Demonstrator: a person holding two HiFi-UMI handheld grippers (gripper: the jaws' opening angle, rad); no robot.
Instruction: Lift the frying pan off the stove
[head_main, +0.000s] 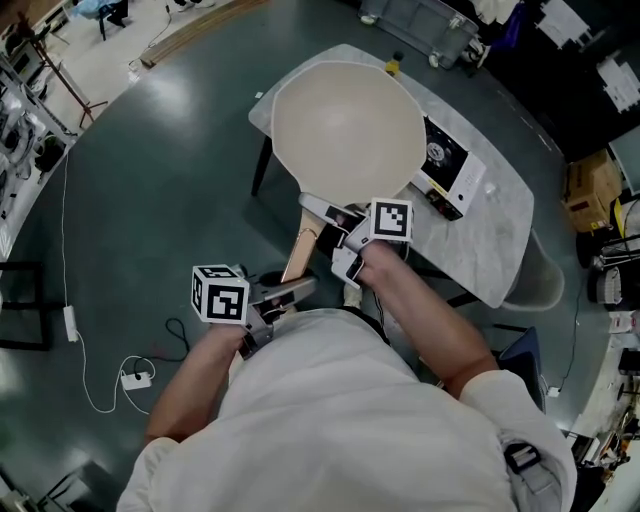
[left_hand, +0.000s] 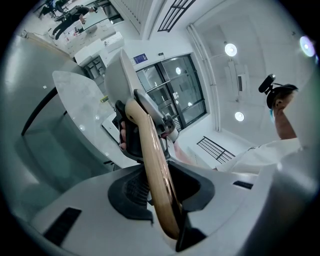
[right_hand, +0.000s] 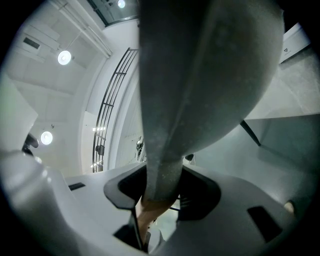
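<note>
The cream frying pan (head_main: 345, 125) hangs above the white marble table (head_main: 490, 240), and its bowl hides much of the tabletop. Its wooden handle (head_main: 300, 250) points toward me. My left gripper (head_main: 298, 288) is shut on the handle's near end, and the wood (left_hand: 156, 170) runs between its pads. My right gripper (head_main: 338, 228) is shut on the grey neck (right_hand: 162, 150) where the handle meets the pan, with the pan's underside (right_hand: 210, 65) filling its view. The black-and-white stove (head_main: 447, 165) lies on the table, partly hidden under the pan's right rim.
A pale chair (head_main: 535, 285) stands at the table's right end. Cardboard boxes (head_main: 590, 185) and shelving line the right side. A white cable and plug (head_main: 130, 378) lie on the dark floor at the left. My torso fills the bottom of the head view.
</note>
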